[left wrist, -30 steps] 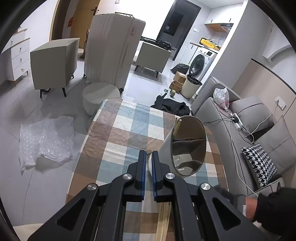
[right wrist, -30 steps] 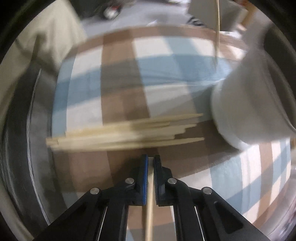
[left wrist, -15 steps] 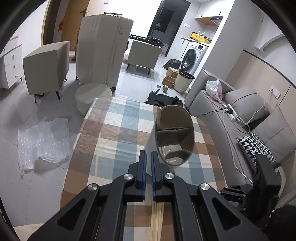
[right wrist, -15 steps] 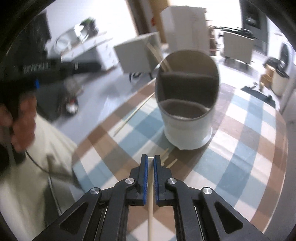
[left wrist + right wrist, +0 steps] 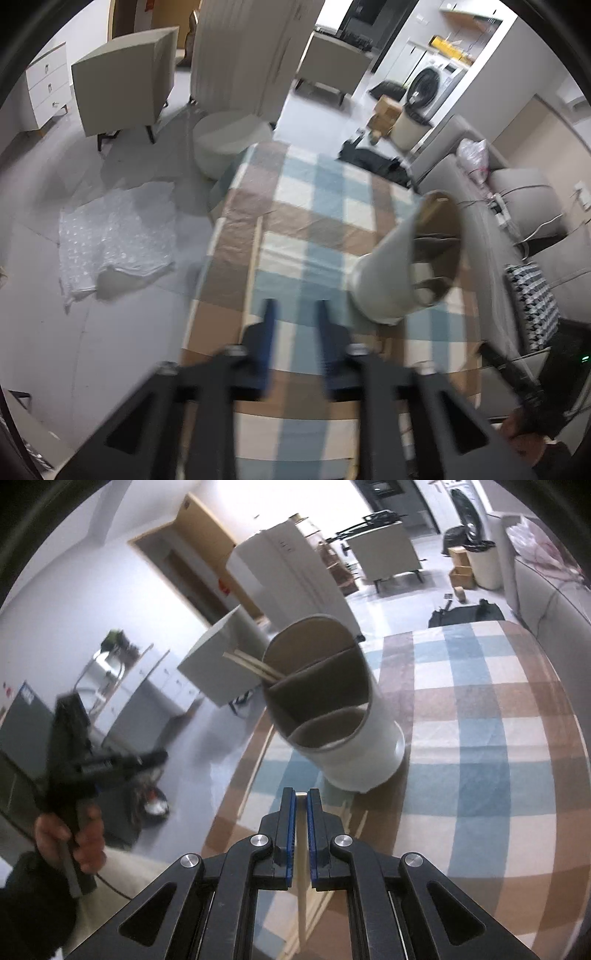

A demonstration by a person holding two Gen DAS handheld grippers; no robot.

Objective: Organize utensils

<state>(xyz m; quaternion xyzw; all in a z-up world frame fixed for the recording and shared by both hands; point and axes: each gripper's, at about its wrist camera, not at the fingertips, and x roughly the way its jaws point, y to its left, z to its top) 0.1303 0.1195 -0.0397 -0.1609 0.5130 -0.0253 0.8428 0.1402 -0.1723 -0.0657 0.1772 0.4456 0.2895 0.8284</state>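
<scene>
A white utensil holder (image 5: 354,753) with inner dividers stands on the checked tablecloth (image 5: 480,709), and two chopsticks (image 5: 251,664) lean out of its far compartment. My right gripper (image 5: 301,794) is shut on a single chopstick (image 5: 302,849) and hovers just short of the holder. More loose chopsticks (image 5: 356,812) lie on the cloth under it. My left gripper (image 5: 297,321) is opening, with nothing between its blue pads (image 5: 267,332). The holder (image 5: 388,280) is to its right. One chopstick (image 5: 255,266) lies along the table's left edge.
A grey sofa (image 5: 491,236) with cushions runs along the table's right side. A round stool (image 5: 229,140) stands beyond the far end and bubble wrap (image 5: 118,229) lies on the floor at left. A person's hand (image 5: 74,834) holds the left tool off the table's left side.
My left gripper's jaws have parted and its view has swung left, so the holder now sits to the right. My right gripper rose from the chopstick pile, rolled and now faces the holder.
</scene>
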